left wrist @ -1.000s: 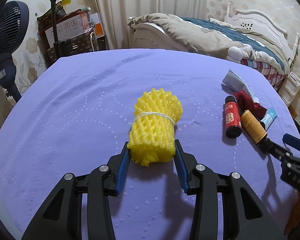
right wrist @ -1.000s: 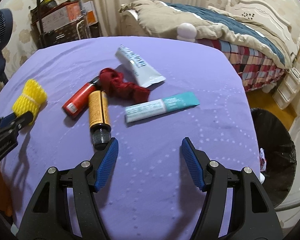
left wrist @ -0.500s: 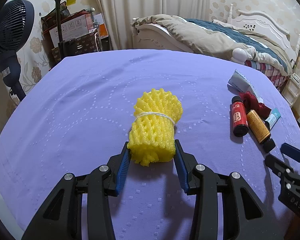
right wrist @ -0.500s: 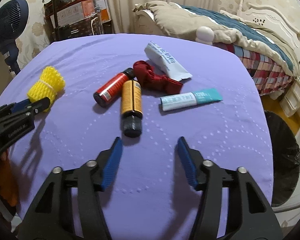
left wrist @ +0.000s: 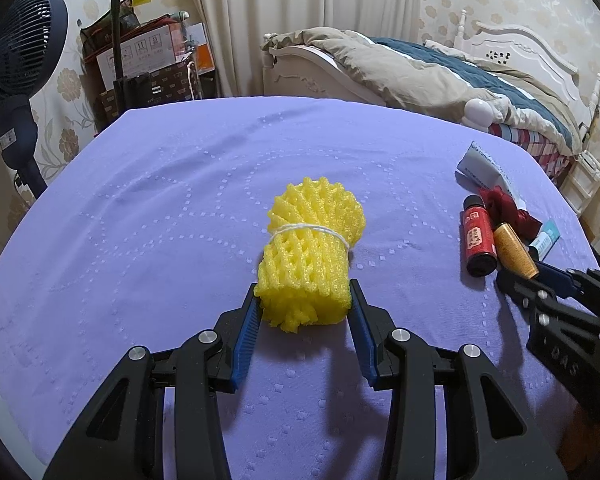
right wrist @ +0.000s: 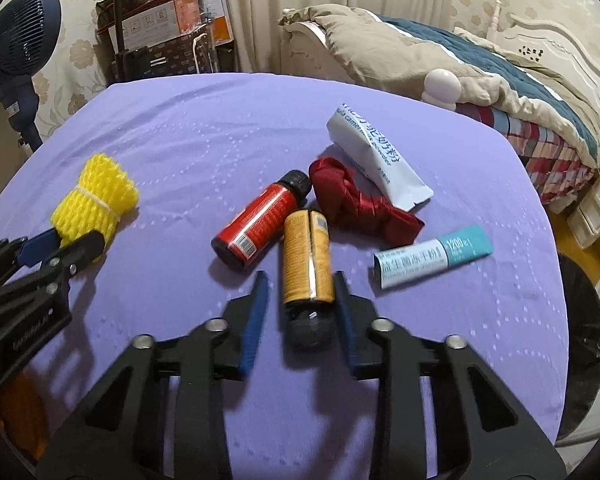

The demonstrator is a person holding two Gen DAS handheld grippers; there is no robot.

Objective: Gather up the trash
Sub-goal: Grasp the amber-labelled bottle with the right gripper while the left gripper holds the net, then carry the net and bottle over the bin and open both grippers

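Our right claw (right wrist: 300,308) has slid forward from bare cloth to straddle the orange bottle (right wrist: 306,256); its jaws are closing, right pad touching, left pad a sliver off. Our left claw (left wrist: 304,308) stays clamped on the yellow net (left wrist: 310,256). Both lie on the table (right wrist: 180,128); we judge both nearly ready for the bin (right wrist: 584,328).

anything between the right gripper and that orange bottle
Nothing visible. The orange bottle already lies cap-end first between the right gripper fingers, whose jaws are closing on it. The red bottle lies against its far end, outside the jaws.
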